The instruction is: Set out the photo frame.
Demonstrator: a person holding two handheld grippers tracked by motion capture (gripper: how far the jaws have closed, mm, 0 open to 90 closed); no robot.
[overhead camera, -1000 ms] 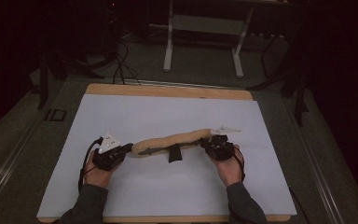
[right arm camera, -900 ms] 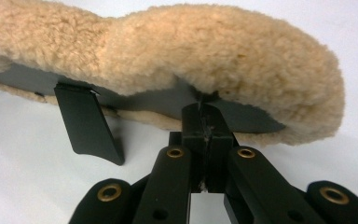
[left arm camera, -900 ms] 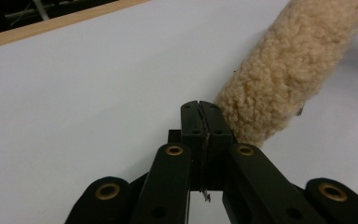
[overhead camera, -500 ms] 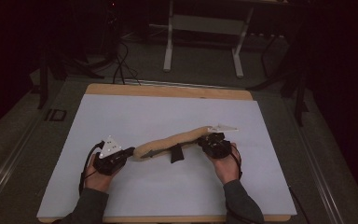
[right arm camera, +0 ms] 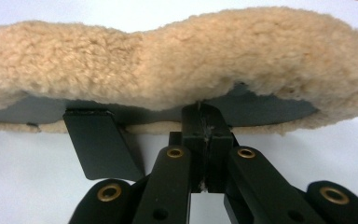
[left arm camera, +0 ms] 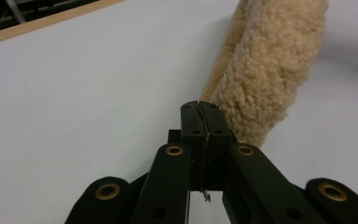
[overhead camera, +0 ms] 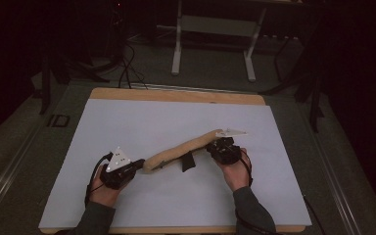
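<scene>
A: Nearest the table's front edge, the left gripper (overhead camera: 136,166) is seen with its jaws pressed together on the near end of the fleece pad (overhead camera: 183,149). In the left gripper view only a thin edge of the pile seems to be caught.

B: The same is noted for the right gripper (overhead camera: 214,148): its jaws are pinched shut on the pad's edge, where the dark backing (right arm camera: 270,105) meets the fleece. The pad is held between the two, stretched diagonally over the white sheet (overhead camera: 176,117).

A: A slip would be judged likely at the left end. So little material is gripped there that the fleece could be pulled free if the hands were drawn apart.

B: The black strap (overhead camera: 188,162) hanging below the middle could also be dragged or folded under if the pad were lowered carelessly.

A: Whether the pad is lifted clear of the sheet or resting on it cannot be told from above.

B: How deep the right grip reaches is hidden by the overhanging pile. Farther off, the wooden table edge (overhead camera: 176,95) can be made out, but the metal stand (overhead camera: 213,24) beyond it is lost in darkness, and its top is cut off.
</scene>
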